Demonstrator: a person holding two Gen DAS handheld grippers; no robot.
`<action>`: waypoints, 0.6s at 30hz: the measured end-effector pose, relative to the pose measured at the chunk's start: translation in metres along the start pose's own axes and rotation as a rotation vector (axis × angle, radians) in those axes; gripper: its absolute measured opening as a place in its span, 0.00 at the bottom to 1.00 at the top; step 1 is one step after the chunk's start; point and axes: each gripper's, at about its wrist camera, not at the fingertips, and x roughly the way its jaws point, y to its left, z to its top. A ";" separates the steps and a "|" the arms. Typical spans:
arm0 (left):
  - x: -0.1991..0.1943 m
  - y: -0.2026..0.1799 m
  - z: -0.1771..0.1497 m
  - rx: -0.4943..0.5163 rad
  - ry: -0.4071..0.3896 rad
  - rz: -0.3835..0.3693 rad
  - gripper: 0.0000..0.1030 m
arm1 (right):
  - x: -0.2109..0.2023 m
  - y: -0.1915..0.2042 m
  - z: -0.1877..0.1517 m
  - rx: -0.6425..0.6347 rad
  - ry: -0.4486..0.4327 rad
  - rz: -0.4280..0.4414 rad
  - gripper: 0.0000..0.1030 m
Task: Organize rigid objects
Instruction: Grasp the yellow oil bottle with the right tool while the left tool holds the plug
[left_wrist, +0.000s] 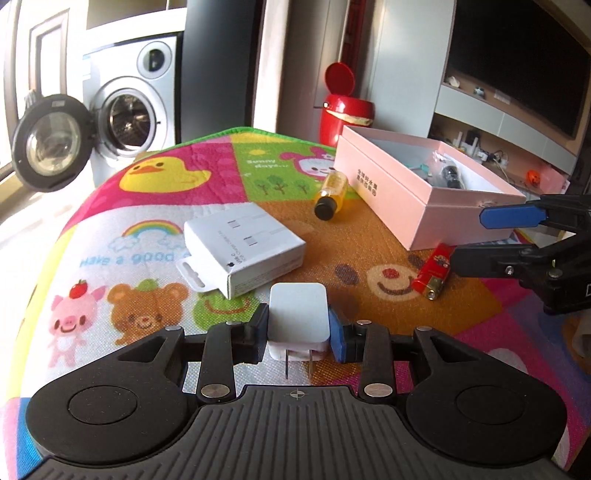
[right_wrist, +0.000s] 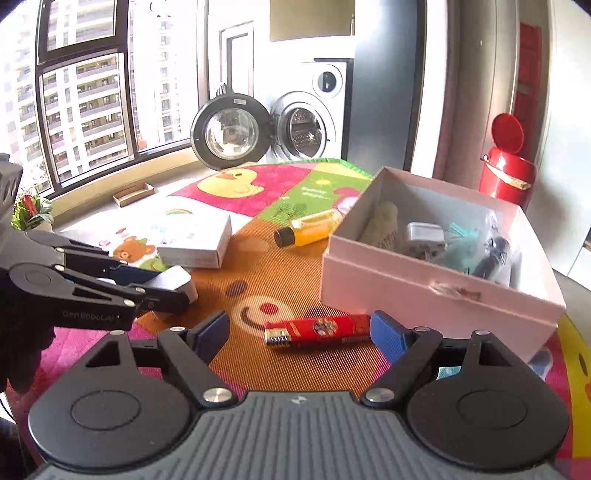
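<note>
My left gripper (left_wrist: 298, 334) is shut on a white plug charger (left_wrist: 298, 314), held above the play mat with its two prongs pointing back at the camera. The left gripper with the charger (right_wrist: 173, 280) also shows at the left of the right wrist view. My right gripper (right_wrist: 300, 334) is open, its blue pads on either side of a red lighter (right_wrist: 317, 329) lying on the mat. The right gripper (left_wrist: 480, 236) hovers over the lighter (left_wrist: 434, 271) in the left wrist view. An open pink box (right_wrist: 424, 288) holds a charger, a cable and dark items.
A white USB-C cable box (left_wrist: 243, 247) and a small yellow bottle with a black cap (left_wrist: 332, 194) lie on the colourful play mat (left_wrist: 147, 229). A red bin (left_wrist: 343, 110) and a washing machine with an open door (left_wrist: 122, 114) stand beyond the mat.
</note>
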 end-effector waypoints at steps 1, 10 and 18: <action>-0.002 0.007 -0.001 -0.031 -0.013 0.013 0.36 | 0.005 0.002 0.012 0.017 0.003 0.019 0.81; -0.006 0.032 -0.008 -0.160 -0.073 -0.018 0.37 | 0.091 0.028 0.046 0.213 0.101 -0.036 0.37; -0.006 0.041 -0.011 -0.207 -0.079 -0.054 0.37 | 0.151 0.036 0.062 0.242 0.190 -0.235 0.38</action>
